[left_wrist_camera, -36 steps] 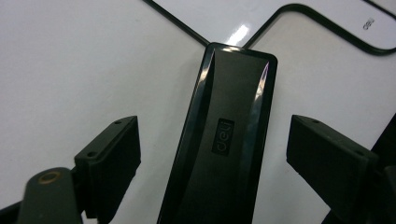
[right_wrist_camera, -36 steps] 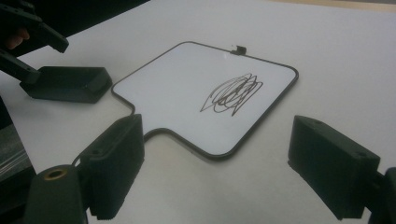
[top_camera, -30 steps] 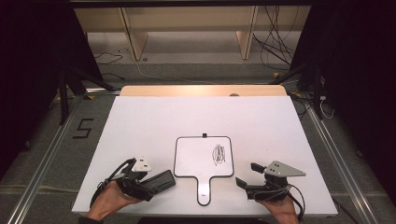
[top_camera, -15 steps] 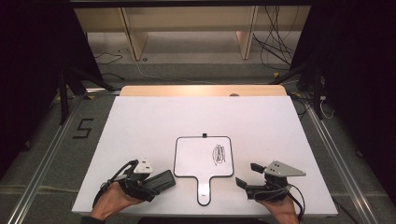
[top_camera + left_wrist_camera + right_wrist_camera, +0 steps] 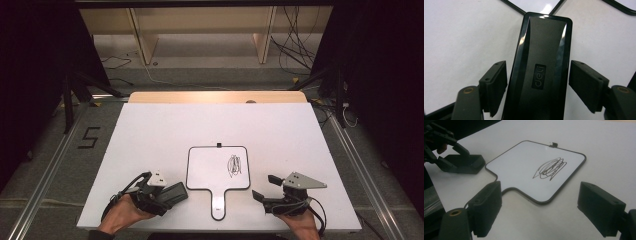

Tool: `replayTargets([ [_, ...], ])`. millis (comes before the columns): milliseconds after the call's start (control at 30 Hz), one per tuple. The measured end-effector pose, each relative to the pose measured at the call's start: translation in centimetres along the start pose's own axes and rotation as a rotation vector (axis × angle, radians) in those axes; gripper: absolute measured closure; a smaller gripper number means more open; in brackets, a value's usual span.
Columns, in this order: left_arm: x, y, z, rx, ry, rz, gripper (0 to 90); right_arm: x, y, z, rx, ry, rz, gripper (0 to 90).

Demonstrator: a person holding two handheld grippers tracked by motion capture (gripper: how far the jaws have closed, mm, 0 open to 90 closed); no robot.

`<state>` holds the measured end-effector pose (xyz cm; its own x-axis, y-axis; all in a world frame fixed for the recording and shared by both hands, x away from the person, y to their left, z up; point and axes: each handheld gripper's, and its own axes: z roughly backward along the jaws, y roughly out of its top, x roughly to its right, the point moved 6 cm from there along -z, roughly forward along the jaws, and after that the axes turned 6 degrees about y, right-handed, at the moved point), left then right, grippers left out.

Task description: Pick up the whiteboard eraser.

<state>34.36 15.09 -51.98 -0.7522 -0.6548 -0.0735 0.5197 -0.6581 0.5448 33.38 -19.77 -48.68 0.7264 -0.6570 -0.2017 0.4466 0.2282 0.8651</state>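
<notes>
While my left gripper fingers have just been closing around the glossy black rectangular plastic eraser, not yet touching, eraser on white table left of scribbled paddle-shaped whiteboard, right gripper fingers released.

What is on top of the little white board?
A black scribble sits on the white board, with a small black clip at its far edge. Whatever lies beneath the board is covered.
</notes>
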Motion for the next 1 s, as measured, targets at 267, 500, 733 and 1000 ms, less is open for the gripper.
replayTargets([
  [267, 0.12, 0.03, -0.34, -0.011, 0.001, -0.017, 34.1, 0.01, -0.03, -0.03, -0.002, 0.002, -0.003, 20.6],
  [500, 0.13, -0.01, -0.41, -0.017, 0.001, -0.034, 36.8, 0.04, -0.05, -0.05, -0.005, 0.002, -0.007, 20.8],
  [733, 0.23, -0.11, -0.24, -0.014, 0.004, -0.069, 39.6, 0.14, -0.04, 0.0, -0.003, -0.001, -0.011, 21.3],
  [1000, 0.04, -0.08, -0.16, -0.014, -0.006, -0.046, 40.1, 0.22, -0.01, 0.06, 0.0, -0.001, -0.014, 21.6],
])
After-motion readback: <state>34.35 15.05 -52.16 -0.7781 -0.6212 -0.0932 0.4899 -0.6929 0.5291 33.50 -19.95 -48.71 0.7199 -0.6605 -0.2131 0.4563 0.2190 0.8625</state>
